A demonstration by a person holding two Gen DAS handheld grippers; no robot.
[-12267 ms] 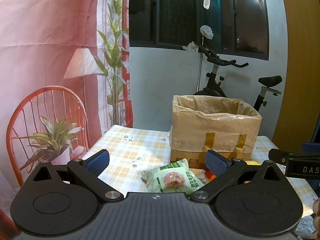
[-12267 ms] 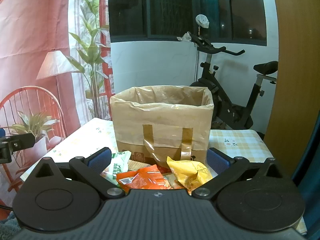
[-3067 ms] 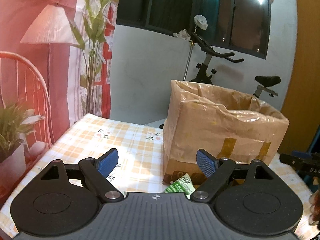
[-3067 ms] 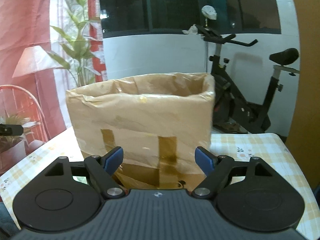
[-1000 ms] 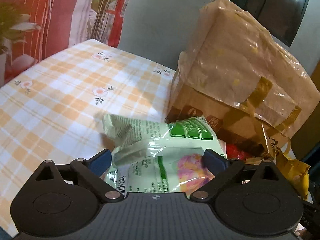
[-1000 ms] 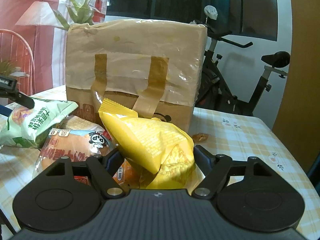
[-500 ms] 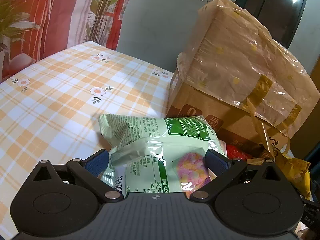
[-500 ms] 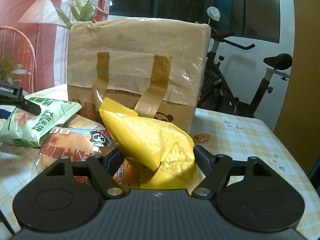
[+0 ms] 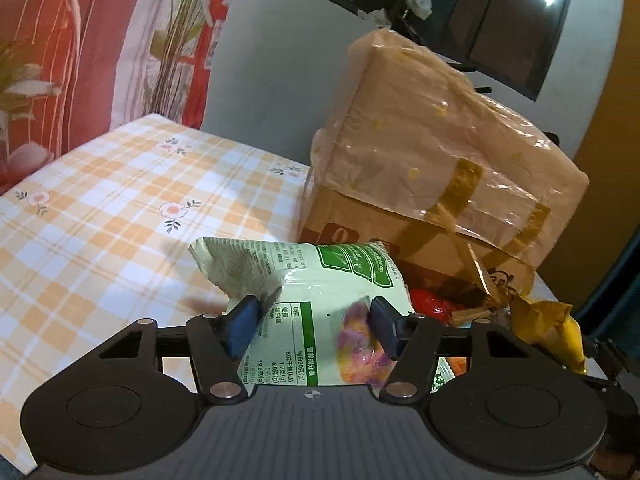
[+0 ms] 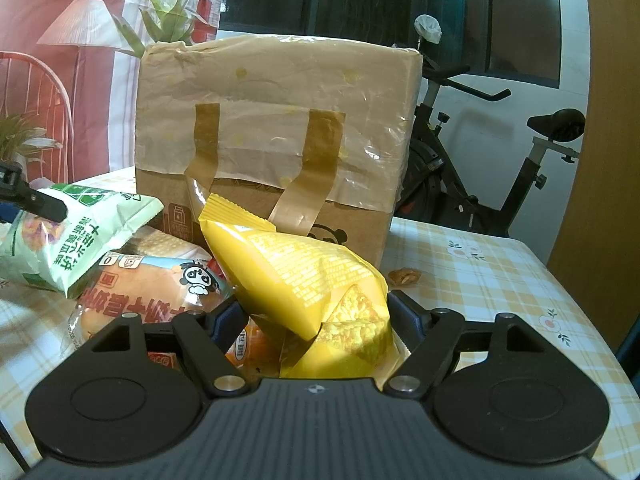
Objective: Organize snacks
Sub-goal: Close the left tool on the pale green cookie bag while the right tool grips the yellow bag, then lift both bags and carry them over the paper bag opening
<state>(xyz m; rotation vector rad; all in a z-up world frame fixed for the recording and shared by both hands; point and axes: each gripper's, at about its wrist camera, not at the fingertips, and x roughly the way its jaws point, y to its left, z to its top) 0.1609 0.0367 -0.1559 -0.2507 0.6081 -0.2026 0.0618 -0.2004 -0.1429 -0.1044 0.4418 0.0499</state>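
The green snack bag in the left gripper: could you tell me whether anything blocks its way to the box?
Nothing visible does: the left gripper grips the green snack bag, and the cardboard box stands just behind it.

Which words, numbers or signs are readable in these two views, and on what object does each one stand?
"602千焦(kJ)": nutrition table on the green snack bag.
"每份30克(g)": same table.
"1.7克(g)", "6.0克(g)", "19.8克(g)": same table.
"0": small square mark on the bread packet.
Red "0", partly hidden: front of the cardboard box.
The large characters on both packets and the remaining fine print are too blurred to read with certainty.
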